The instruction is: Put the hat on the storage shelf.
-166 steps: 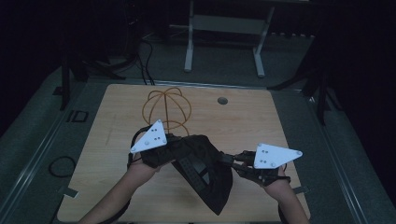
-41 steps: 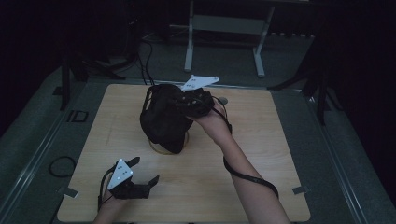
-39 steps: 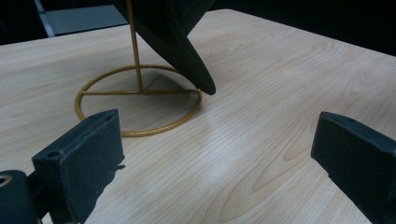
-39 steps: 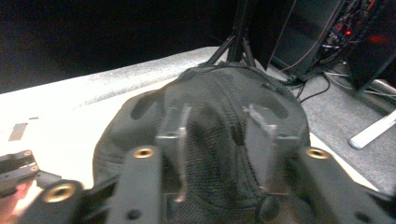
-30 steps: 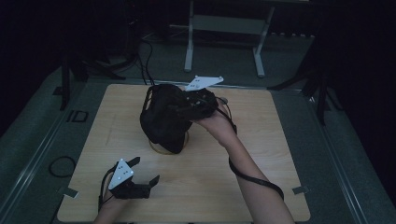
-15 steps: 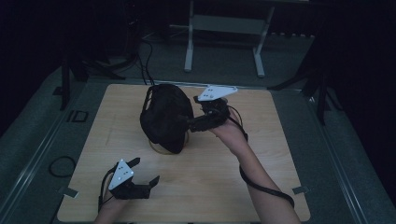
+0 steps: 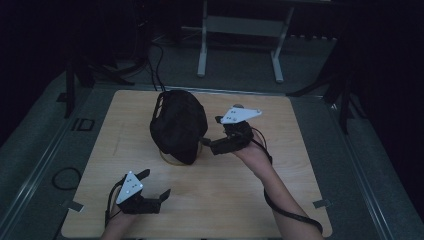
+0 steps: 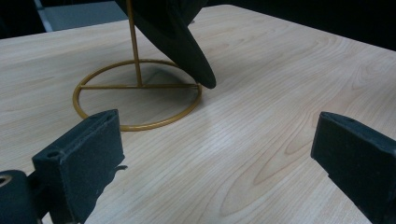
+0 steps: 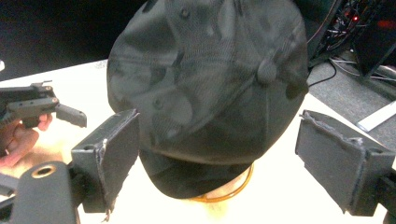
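High view: black mesh cap (image 7: pixel 177 125) sits on a gold wire stand (image 8: pixel 135 93); right tool (image 7: pixel 212 146) released beside it, left tool (image 7: pixel 152 187) released, bare wood bench (image 7: pixel 240 190) around.

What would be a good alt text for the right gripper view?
A black cap sits on a gold wire stand, seen between the open jaws of the right gripper. The left gripper shows at the far left over the wooden table.

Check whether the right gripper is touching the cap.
Apart. The right gripper view shows the right gripper open, its jaws spread on either side of the cap with clear space between each jaw and the fabric.
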A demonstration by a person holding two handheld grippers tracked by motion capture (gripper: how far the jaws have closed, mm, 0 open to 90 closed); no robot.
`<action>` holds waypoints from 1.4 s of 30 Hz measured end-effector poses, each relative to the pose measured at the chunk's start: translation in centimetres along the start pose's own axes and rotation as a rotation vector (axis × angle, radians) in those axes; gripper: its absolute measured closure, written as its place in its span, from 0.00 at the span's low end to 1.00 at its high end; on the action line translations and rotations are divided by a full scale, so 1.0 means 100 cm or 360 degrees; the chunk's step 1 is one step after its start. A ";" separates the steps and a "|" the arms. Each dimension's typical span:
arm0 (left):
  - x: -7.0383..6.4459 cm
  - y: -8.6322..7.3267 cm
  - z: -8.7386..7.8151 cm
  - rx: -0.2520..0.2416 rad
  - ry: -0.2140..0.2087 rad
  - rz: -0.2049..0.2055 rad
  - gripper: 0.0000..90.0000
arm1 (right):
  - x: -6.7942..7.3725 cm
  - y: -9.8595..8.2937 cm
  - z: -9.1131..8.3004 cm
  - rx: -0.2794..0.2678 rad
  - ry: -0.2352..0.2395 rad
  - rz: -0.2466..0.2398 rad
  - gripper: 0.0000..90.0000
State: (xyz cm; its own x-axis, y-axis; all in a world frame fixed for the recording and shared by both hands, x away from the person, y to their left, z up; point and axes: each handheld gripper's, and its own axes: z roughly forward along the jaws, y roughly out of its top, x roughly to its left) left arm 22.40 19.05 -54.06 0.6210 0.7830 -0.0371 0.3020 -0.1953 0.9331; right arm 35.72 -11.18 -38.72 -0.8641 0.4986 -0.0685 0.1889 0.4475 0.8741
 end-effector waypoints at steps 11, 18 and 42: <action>0.001 -0.002 0.000 0.0013 -0.0002 0.0011 0.03 | 0.005 -0.043 0.001 0.0044 0.0014 0.0032 0.15; 0.000 -0.003 0.001 0.0025 0.0000 0.0016 0.03 | 0.010 -0.070 0.003 0.0094 0.0025 0.0029 0.15; 0.000 -0.007 0.004 0.0058 -0.0031 0.0016 0.03 | 0.021 -0.146 -0.003 0.0150 0.0128 0.0076 0.15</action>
State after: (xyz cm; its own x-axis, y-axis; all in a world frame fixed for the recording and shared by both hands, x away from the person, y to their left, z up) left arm 22.50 18.89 -54.84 0.6379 0.7693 -0.0354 0.3218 -0.2245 0.9198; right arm 31.01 -16.88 -51.50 -0.8869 0.4617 0.0144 0.2706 0.4942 0.8262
